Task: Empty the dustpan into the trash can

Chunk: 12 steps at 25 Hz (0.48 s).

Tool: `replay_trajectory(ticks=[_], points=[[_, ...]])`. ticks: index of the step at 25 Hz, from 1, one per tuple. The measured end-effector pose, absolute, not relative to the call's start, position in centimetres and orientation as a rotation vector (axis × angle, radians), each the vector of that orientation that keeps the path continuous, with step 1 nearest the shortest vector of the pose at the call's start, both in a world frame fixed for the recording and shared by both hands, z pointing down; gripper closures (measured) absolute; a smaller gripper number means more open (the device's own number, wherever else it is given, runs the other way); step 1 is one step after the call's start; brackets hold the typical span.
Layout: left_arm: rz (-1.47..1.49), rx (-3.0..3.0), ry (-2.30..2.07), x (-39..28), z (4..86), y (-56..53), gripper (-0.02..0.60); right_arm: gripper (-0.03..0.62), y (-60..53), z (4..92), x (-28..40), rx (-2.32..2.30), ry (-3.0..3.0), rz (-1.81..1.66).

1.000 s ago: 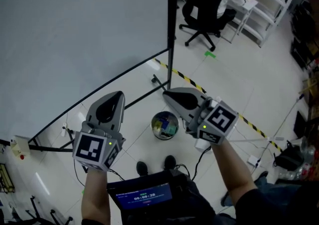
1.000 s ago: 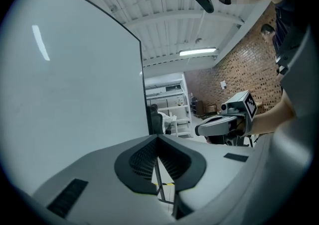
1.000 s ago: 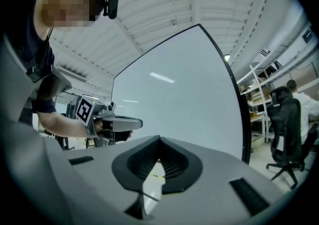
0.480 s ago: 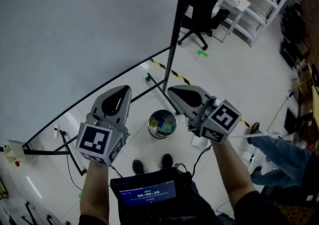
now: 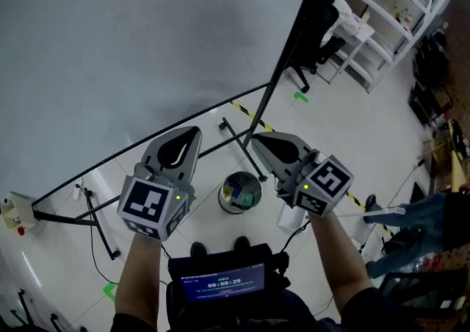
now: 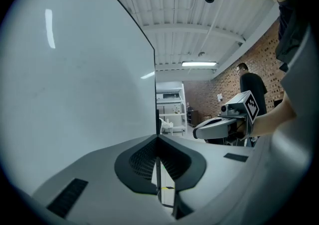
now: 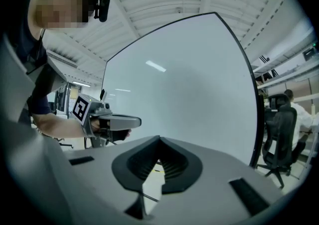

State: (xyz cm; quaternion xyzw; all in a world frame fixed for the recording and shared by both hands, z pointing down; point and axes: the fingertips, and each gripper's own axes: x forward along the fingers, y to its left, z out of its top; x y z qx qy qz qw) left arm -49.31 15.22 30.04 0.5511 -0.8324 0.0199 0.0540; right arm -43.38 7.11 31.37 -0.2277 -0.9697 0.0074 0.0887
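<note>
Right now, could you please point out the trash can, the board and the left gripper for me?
trash can [image 5: 221, 192]: head view, on its left rim.
board [image 5: 132, 44]: head view, on its bare face.
left gripper [image 5: 193, 132]: head view, at the tips of its closed jaws.

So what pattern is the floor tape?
The tape is striped yellow and black; the head view shows it best.

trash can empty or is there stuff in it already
Not empty. In the head view the open-topped trash can on the floor holds greenish and pale items, too small to identify.
</note>
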Motion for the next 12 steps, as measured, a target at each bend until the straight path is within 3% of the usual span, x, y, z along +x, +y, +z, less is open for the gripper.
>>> replay_trajectory(ticks=[12], points=[[0.067, 1.706, -2.544, -49.9, 28.5, 19.4, 0.583, 0.591, 13.3, 29.6, -45.0, -0.733, -2.893, -0.052]])
